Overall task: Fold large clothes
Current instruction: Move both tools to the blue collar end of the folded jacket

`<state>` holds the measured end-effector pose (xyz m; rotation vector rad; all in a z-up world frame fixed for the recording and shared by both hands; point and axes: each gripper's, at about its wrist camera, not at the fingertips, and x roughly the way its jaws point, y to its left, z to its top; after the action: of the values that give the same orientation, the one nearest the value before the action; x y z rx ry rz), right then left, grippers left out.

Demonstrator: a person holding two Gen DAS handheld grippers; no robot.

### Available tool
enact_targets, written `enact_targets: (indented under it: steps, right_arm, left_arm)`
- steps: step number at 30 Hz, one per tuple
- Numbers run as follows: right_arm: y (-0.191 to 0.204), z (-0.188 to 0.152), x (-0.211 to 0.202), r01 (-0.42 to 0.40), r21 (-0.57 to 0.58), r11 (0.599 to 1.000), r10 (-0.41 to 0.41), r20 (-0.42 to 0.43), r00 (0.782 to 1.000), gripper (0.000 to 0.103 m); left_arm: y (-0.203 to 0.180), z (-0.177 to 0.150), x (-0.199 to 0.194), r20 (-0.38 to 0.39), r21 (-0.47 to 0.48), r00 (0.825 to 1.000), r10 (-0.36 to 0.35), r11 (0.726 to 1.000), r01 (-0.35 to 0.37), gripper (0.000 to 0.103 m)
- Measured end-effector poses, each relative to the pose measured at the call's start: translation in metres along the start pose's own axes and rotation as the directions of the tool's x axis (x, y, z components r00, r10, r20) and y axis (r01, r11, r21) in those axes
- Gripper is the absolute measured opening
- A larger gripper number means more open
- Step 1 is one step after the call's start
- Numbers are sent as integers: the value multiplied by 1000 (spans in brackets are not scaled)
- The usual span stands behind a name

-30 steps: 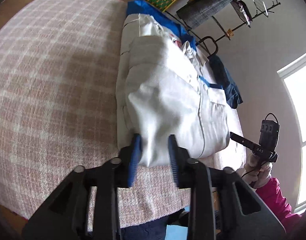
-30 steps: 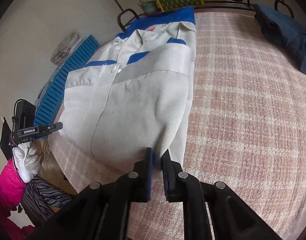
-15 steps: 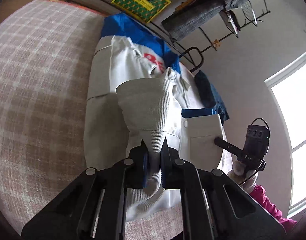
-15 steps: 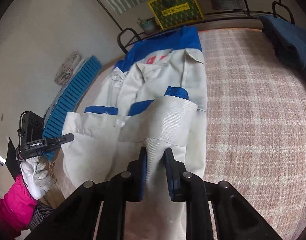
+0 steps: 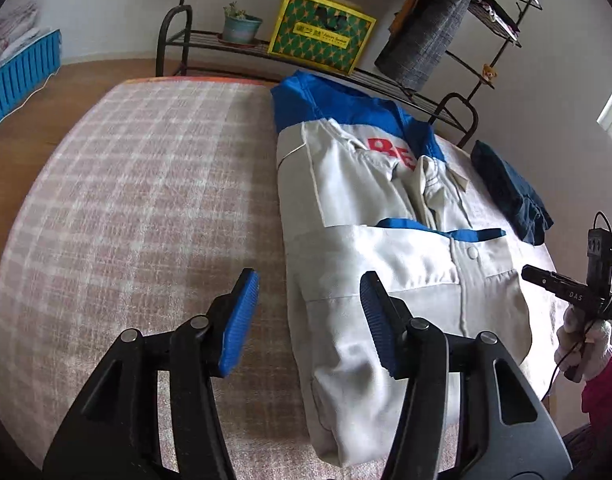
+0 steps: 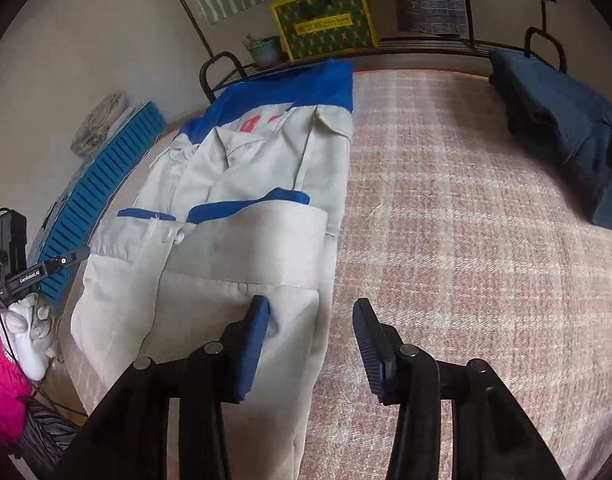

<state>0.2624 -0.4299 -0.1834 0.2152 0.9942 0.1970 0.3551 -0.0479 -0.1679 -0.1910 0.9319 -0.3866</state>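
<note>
Both grippers, left gripper [image 5: 310,320] and right gripper [image 6: 312,344], just dropped the grey-and-blue cotton work jacket [image 5: 386,248]'s near hem; jaws opening, empty, so that fold's down.

Bed [image 5: 145,208] covered edge to edge by a pink-and-white checked blanket [image 6: 466,240]. Directly on it: a pale grey work jacket [image 5: 386,264] with blue yoke and red lettering, laid lengthwise, lower part folded up over the chest; a folded dark navy garment [image 6: 566,136] near the far corner, well apart from the jacket. Black metal rail at the bed's far end.
</note>
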Motion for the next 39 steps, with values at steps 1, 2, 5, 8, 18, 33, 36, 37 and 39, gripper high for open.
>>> enact_targets:
  steps: [1, 2, 5, 8, 18, 33, 36, 37, 39]
  right_arm:
    - [6, 1, -7, 13, -29, 999, -12, 30, 999, 43]
    - [13, 2, -12, 14, -53, 998, -11, 60, 998, 43]
    - [32, 3, -17, -31, -78, 996, 40, 121, 992, 42]
    - [51, 8, -5, -53, -125, 991, 68, 116, 991, 36]
    - [72, 5, 64, 46, -213, 976, -58, -49, 997, 31]
    - [46, 106, -31, -45, -99, 994, 54, 91, 994, 45]
    - [42, 145, -33, -13, -125, 992, 28, 118, 993, 46]
    - [40, 157, -31, 7, -137, 991, 10, 120, 993, 47]
    - [37, 179, -22, 52, -164, 985, -31, 131, 991, 49]
  left_arm:
    - [-8, 0, -4, 8, 24, 1000, -30, 999, 30, 51]
    - [-17, 0, -5, 10, 49, 998, -57, 997, 56, 51]
    - [-42, 1, 9, -7, 102, 996, -86, 991, 86, 51]
    - [-55, 1, 36, -59, 128, 997, -40, 991, 47, 51]
    - [-46, -14, 82, -138, 146, 990, 38, 989, -17, 53]
    - [-1, 128, 24, -35, 30, 996, -87, 996, 88, 53]
    - [5, 162, 32, -13, 48, 998, -62, 997, 63, 60]
    - [7, 172, 37, -9, 52, 998, -62, 997, 62, 61]
    - [11, 191, 51, -15, 58, 998, -66, 996, 67, 61]
